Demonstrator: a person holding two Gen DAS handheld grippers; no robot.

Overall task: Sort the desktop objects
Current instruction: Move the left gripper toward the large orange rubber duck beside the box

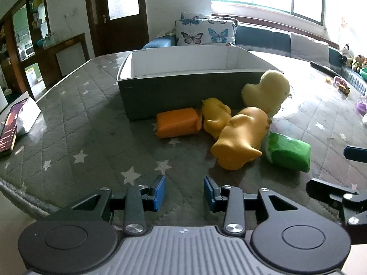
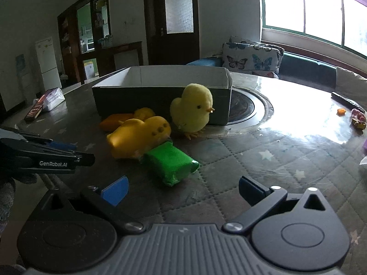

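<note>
Centre of both frames: toy cluster parked against the near wall of the box [image 1: 183,84] — likely staged there so each pick is a short lift over the rim.
Box: open-topped, dark outside, white inside; what shows of the inside looks bare, so sorting seems not yet begun.
Fluffy chick [image 2: 192,110]: upright on its feet, just beside the box wall, right end of the cluster.
Large yellow duck [image 1: 240,137]: on its side, leaning over the green packet [image 1: 289,152] and touching it — the packet is pinned at one end.
Small yellow duck [image 1: 215,116]: between the orange packet [image 1: 177,125] and the large duck, touching both.
Left gripper [image 1: 184,193]: bottom centre of left view, blue pads apart, nothing between them; it hovers short of the toys, aimed at the gap by the orange packet.
Right gripper [image 2: 183,191]: bottom centre of right view, pads spread wide, empty; green packet lies just ahead — probably the nearest pick.
Risk: pulling the green packet could roll the large duck.
Upper left, off-task: phone [image 1: 9,130] and a white pack near the table edge, well apart from the toys.
</note>
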